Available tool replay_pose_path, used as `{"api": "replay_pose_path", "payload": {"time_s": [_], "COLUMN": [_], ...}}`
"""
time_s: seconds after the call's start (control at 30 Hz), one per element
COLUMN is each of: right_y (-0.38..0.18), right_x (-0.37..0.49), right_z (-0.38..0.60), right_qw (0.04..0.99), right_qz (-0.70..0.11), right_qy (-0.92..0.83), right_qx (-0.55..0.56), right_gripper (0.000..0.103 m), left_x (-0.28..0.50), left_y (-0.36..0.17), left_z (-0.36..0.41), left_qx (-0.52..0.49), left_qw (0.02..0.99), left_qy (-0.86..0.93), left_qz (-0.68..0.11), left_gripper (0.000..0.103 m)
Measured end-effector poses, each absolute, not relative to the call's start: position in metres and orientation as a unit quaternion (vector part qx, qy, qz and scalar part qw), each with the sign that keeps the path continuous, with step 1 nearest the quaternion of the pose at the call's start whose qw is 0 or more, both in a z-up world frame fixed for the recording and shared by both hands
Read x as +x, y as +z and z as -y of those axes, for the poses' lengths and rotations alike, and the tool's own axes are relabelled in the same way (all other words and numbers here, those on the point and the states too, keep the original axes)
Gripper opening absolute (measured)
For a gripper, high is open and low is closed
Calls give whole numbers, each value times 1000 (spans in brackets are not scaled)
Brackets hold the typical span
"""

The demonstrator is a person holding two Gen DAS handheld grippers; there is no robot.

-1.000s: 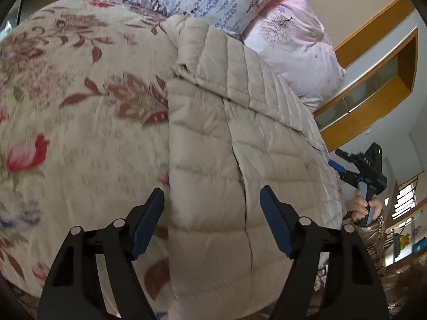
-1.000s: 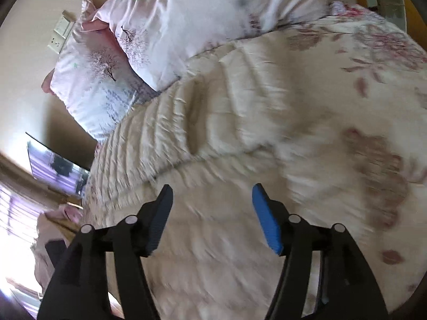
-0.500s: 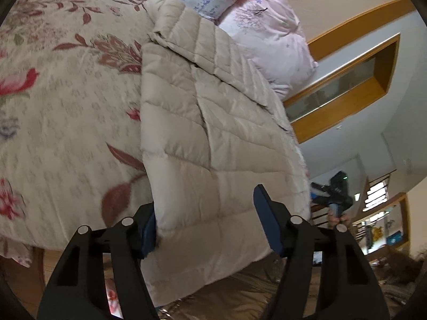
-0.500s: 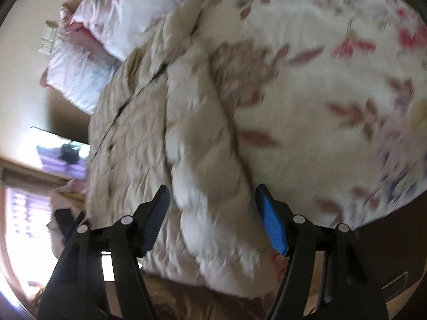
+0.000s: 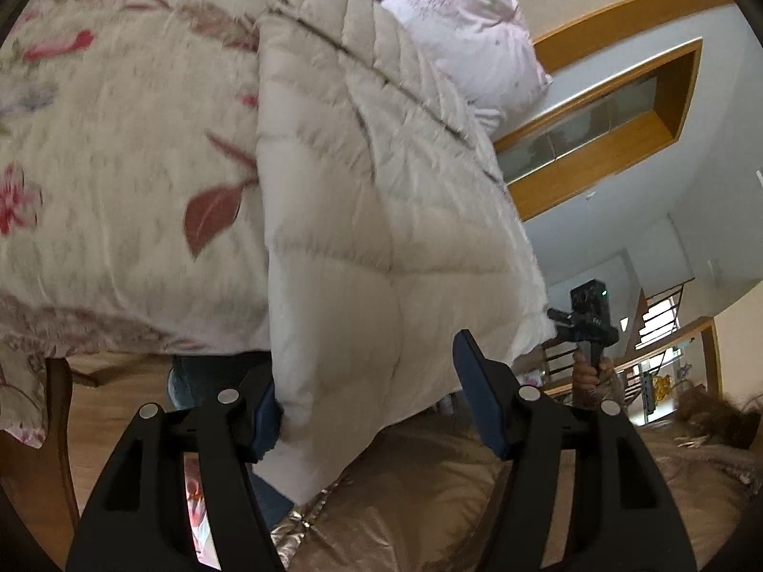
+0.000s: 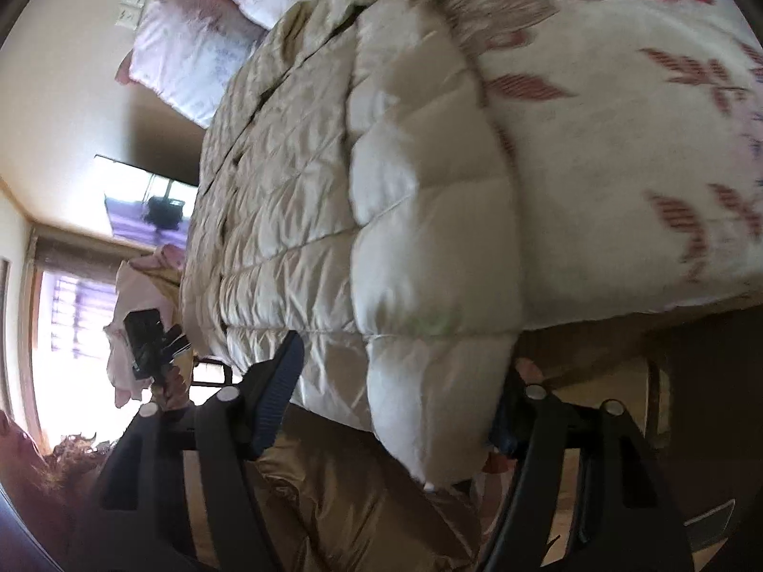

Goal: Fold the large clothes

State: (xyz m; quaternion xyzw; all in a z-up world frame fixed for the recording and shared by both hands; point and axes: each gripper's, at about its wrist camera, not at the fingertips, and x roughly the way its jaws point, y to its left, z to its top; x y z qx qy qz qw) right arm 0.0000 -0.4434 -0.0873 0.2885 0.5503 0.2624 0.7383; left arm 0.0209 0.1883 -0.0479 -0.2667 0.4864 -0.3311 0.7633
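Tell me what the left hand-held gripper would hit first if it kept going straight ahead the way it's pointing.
The left hand-held gripper would most likely meet the hanging end of the cream quilted down coat, which already sits between its open fingers, one pad at its edge. Depth is hard to judge here.

A bed (image 5: 119, 152) with a floral cover fills the upper left of the left wrist view, pink-printed pillows (image 5: 458, 24) at its head. Cream walls meet a wood-framed recess (image 5: 620, 109) at upper right, with a stair railing (image 5: 667, 314) at right. Wooden floor (image 5: 119, 400) shows at lower left. In the right wrist view, a bright window (image 6: 71, 314) glares at left and a wall switch plate (image 6: 131, 2) sits upper left.
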Motion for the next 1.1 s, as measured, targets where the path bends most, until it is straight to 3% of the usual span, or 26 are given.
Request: {"api": "replay_pose_path", "payload": {"time_s": [0.1,0.23,0.27,0.33,0.6,1.1], "right_y": [-88,-78,-73,-59,8,94], "right_x": [1,-2,-3,-5,-13,29], "right_z": [436,430,428,422,402,384], "right_qw": [736,746,751,765,835,966], "right_qz": [-554,-540,-534,-518,-396,-176], "right_qy": [269,280,283,290,316,133], "right_qx": [281,272,266,251,217,138], "right_gripper": [41,23,22,18,13,13], "left_x": [22,21,19,14,11,91], "left_y": [-56,-60,-59,-52,0,77], "left_z": [-189,-191,-191,-196,-211,-206], "left_qx": [-272,-289,-289,-295,-279,-258], "left_qw": [761,756,756,761,806,883], "left_qy": [-327,-333,-337,-352,-371,-253], "left_qz": [-490,-484,-481,-459,-367,-301], "left_gripper": [58,20,13,9,8,8]}}
